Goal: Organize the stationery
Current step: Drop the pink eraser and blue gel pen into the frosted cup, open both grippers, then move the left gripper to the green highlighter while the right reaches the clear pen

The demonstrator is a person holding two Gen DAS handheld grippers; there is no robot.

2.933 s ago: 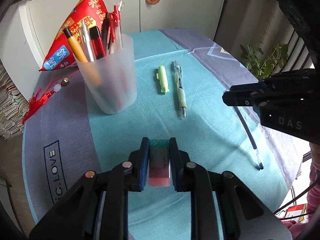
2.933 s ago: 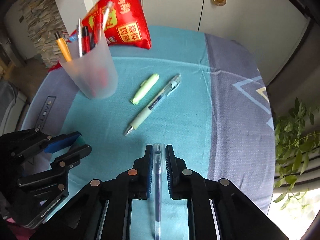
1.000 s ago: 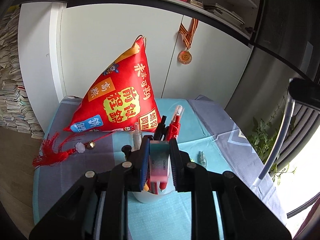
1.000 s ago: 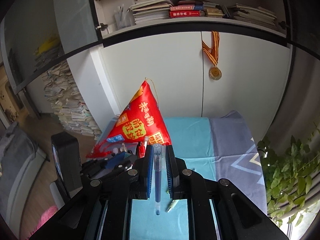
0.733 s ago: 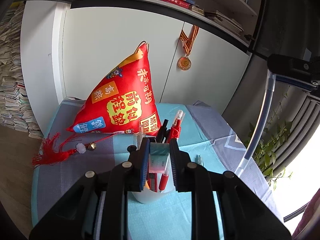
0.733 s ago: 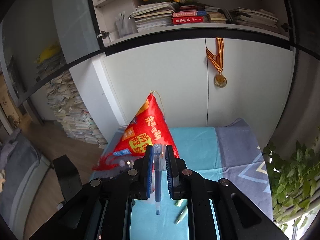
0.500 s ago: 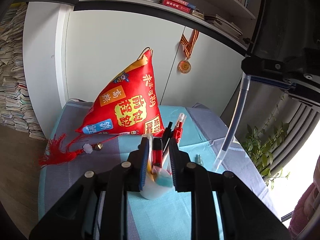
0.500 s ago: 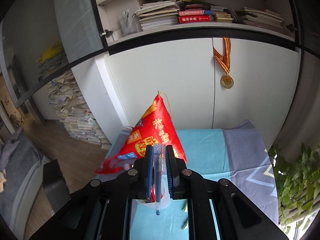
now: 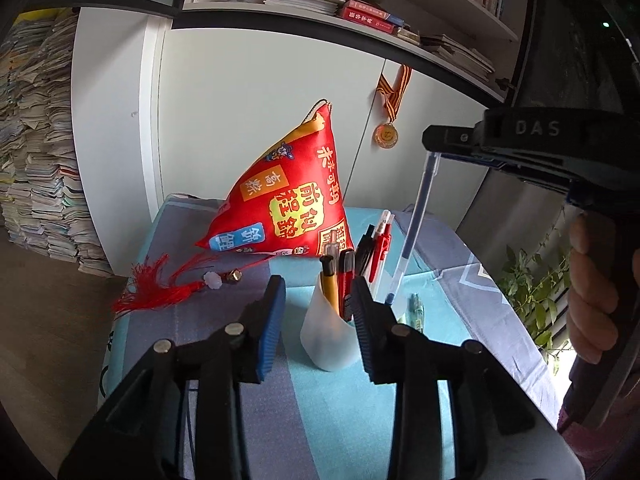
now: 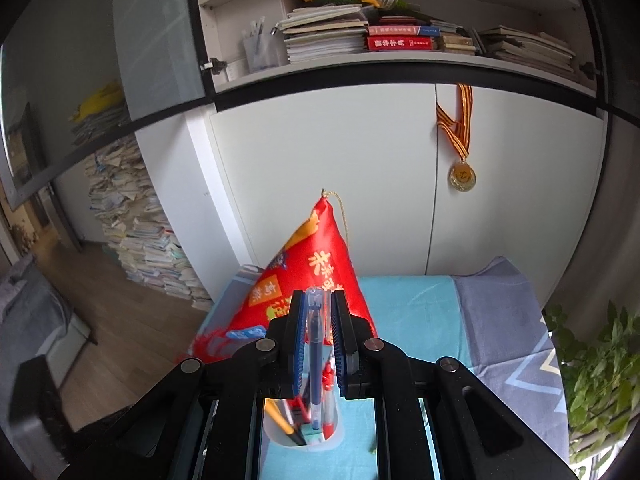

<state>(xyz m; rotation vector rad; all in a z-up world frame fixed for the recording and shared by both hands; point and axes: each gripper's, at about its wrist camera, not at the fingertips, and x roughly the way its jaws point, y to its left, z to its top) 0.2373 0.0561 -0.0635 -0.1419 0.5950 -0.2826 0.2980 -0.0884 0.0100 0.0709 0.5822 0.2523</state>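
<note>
A large red satin pyramid-shaped cushion with gold lettering (image 9: 292, 204) is standing at the back of the desk (image 9: 460, 248), which is lying under a teal and grey cloth, and in front of it a frosted translucent plastic pen cup (image 9: 326, 340) is sitting upright, already crowded with a yellow pen, red pens and black ones. The left hand-held gripper (image 9: 316, 324) is hanging level just in front of the cup, its blue-padded jaws standing wide apart with nothing between them, framing the cup's near side. The right hand-held gripper (image 10: 316, 336) is reaching in from high on the right, roughly level, with a person's hand (image 9: 592, 288) wrapping its handle; its jaws are pinching the upper end of a slim clear-barrelled blue gel pen (image 9: 412, 232). The pen is hanging nearly vertical, tip down, over the cup's mouth, and the right wrist view is showing its tip (image 10: 316, 424) among the pens inside the rim. The pen is looking light, stiff and smooth, so a narrow barrel like this is likely slipping or pivoting easily; gripping it crosswise near the top, as here, is probably suiting a straight drop. A green-grip pen (image 9: 416, 312) is lying on the cloth just right of the cup.
</note>
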